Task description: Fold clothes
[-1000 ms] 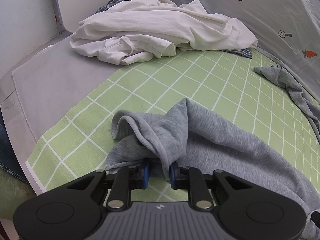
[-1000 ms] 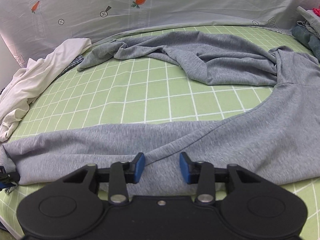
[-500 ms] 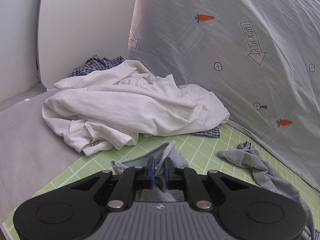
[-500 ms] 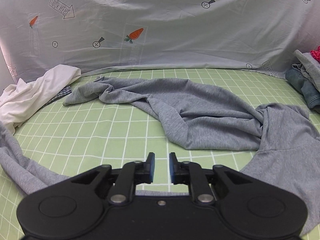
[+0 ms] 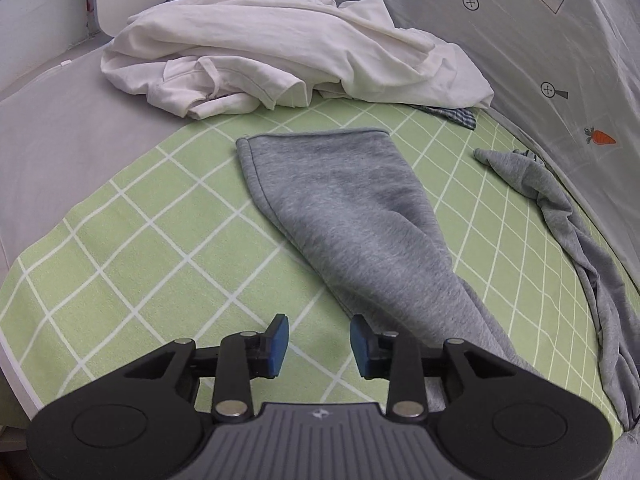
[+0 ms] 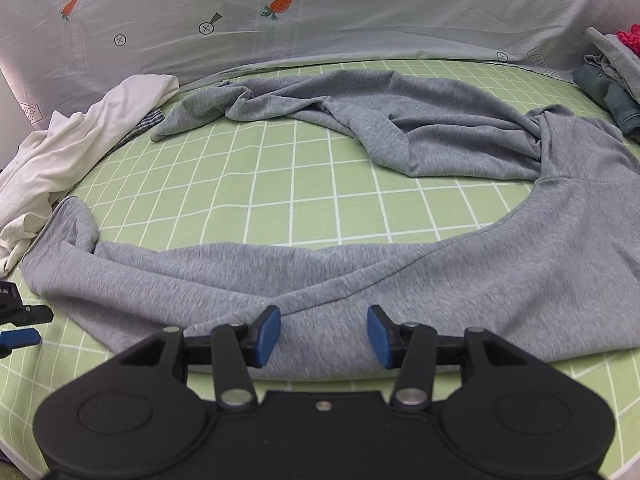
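Both grippers hover low, fingers spread and empty.
Left gripper [image 5: 319,339] beside the grey sweatshirt [image 6: 460,280] sleeve; right gripper [image 6: 323,329] over its body on the green checked sheet [image 6: 280,184].

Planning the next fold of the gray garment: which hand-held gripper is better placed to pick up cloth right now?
Probably right. The right hand-held gripper is open directly over the gray garment. The left hand-held gripper, also open, sits over bare checked sheet, cloth beside it.
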The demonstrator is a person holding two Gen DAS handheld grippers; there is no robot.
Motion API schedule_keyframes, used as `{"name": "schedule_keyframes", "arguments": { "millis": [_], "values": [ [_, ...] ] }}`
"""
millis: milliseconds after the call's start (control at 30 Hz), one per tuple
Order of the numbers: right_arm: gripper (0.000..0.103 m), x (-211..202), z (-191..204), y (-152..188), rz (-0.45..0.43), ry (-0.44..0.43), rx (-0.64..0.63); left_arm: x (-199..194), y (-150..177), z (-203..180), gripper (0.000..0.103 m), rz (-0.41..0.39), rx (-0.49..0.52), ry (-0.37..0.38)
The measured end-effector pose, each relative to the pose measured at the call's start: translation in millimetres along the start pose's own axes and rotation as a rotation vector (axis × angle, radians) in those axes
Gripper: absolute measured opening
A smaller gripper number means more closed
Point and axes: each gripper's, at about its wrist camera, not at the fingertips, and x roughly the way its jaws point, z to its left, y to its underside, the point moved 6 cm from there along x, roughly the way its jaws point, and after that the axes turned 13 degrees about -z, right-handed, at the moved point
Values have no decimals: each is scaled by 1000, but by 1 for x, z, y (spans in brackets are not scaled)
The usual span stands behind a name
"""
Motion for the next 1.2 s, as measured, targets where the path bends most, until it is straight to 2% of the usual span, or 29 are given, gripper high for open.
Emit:
{"name": "schedule_keyframes", "arguments": {
  "millis": [67,167,233,300,367,400,500,533,600,800,933,967,1000,1033,1200],
  "values": [
    [52,-1,7,-1,1,-13,19,0,3,-10,39,-1,26,14],
    [65,1,22,-1,-3,-26,24,0,6,-19,44,-6,51,20],
    [73,4,31,-1,-10,-27,8,-1,7,-20,45,-8,64,17],
    [73,9,36,2,-2,7,-35,-1,7,-20,45,-6,66,19],
    [60,12,34,6,15,52,-65,-1,6,-18,45,-4,59,16],
    [45,13,31,8,27,60,-66,0,5,-16,45,-4,55,14],
    [35,12,19,11,47,44,-49,3,-4,-8,45,-20,43,-12],
    [23,11,17,11,46,39,-46,5,-8,-5,45,-26,27,-19],
    [6,6,13,10,42,29,-28,8,-16,4,45,-40,-18,-28],
    [3,-10,3,1,-10,13,-4,19,-39,21,45,-79,-155,-32],
    [3,-9,-5,-5,-26,18,5,27,-44,21,43,-86,-178,-58],
    [3,-8,-6,-6,-29,19,9,28,-45,20,39,-91,-173,-67],
    [3,-7,-7,-8,-35,19,10,30,-45,19,13,-92,-165,-73],
    [3,-7,-8,-10,-43,20,11,31,-44,18,1,-90,-159,-79],
    [3,-10,-10,-27,-96,18,1,20,-49,10,3,-107,-93,-108]
  ]
}}
